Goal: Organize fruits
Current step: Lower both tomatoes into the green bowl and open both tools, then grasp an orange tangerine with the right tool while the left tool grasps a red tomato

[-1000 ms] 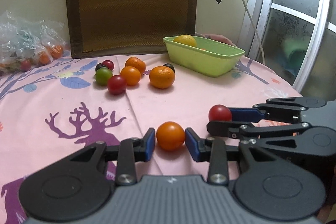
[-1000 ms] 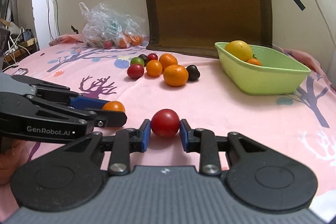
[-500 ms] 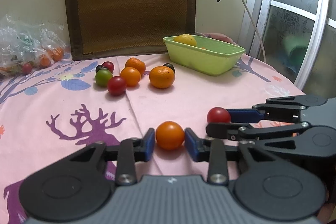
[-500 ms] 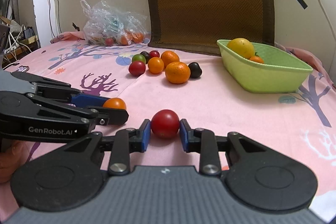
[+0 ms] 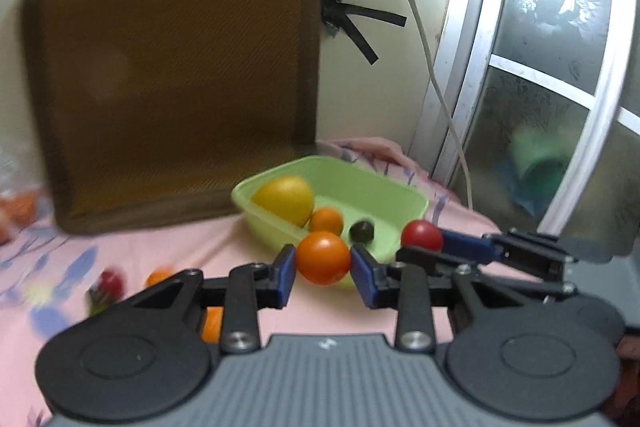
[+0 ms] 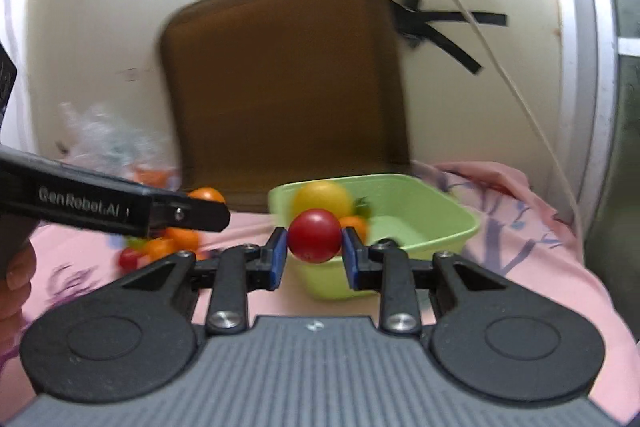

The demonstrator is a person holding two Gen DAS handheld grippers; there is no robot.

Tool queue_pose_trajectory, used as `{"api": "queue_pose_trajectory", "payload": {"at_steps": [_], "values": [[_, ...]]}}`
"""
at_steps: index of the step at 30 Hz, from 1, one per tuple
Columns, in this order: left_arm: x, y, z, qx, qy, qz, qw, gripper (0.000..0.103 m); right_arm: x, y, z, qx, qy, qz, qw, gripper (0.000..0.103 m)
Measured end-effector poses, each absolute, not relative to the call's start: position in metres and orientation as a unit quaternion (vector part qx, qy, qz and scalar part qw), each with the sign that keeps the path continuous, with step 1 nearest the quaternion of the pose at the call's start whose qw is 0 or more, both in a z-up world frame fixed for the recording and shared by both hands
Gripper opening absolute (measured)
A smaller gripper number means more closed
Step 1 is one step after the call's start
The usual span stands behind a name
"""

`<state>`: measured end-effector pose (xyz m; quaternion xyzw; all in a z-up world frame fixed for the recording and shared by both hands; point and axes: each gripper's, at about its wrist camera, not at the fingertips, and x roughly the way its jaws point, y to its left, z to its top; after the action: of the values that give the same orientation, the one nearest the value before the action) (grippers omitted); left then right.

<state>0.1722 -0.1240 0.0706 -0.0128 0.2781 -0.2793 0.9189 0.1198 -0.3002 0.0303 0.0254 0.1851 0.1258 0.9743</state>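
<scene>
While both views are blurred, the main things read clearly enough. At the far left of the left wrist view, a few loose fruits [image 5: 108,285] lie smeared on the pink patterned tablecloth [image 5: 168,247], with a brown mat [image 5: 172,67] propped against the wall behind them. Toward the middle, the left gripper [image 5: 323,261] is clamped on an orange fruit [image 5: 323,258], its blue pads pressing both sides, and the fruit is held above the cloth in front of the green tub's near rim. Behind it the green tub [image 5: 384,183] holds a large yellow fruit [image 5: 285,199], a small orange one [image 5: 326,221] and a dark one [image 5: 362,231]. Further right, the right gripper [image 5: 424,241] comes in from the side, closed around a red tomato [image 5: 421,235] at the tub's near right edge.

From the right wrist view, the left gripper's black finger [image 6: 188,215] crosses at the left with the orange fruit partly hidden behind it, a person's hand [image 6: 16,279] showing at the edge. Centre frame, the red tomato sits pinched between blue pads before the tub.
</scene>
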Motion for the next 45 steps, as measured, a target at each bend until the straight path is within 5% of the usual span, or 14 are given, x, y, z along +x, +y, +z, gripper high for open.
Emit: {"api": "queue_pose_trajectory", "payload": {"at_steps": [8,10,11,13,16,29,45], "values": [[0.245,-0.165,0.051,-0.032,0.329,-0.285,0.9,0.031,0.161,-0.312,0.012,0.046,0.206,0.107,0.972,0.033],[0.249,-0.17,0.045,-0.029,0.332,-0.285,0.899,0.038,0.161,-0.313,0.012,0.04,0.203,0.108,0.972,0.033],[0.251,-0.173,0.043,-0.027,0.333,-0.285,0.899,0.047,0.162,-0.313,0.012,0.037,0.201,0.108,0.973,0.035],[0.251,-0.175,0.041,-0.023,0.327,-0.278,0.903,0.049,0.16,-0.313,0.011,0.032,0.198,0.108,0.974,0.049],[0.252,-0.169,0.043,-0.038,0.33,-0.284,0.899,0.049,0.156,-0.315,0.013,0.032,0.186,0.105,0.976,0.05],[0.146,-0.004,0.091,-0.092,0.22,-0.174,0.955,0.049,0.121,-0.331,0.026,0.089,0.106,0.104,0.985,0.049],[0.149,0.005,0.015,-0.04,0.318,-0.182,0.93,0.049,0.144,-0.217,0.017,-0.011,0.229,0.242,0.943,0.049]]}}
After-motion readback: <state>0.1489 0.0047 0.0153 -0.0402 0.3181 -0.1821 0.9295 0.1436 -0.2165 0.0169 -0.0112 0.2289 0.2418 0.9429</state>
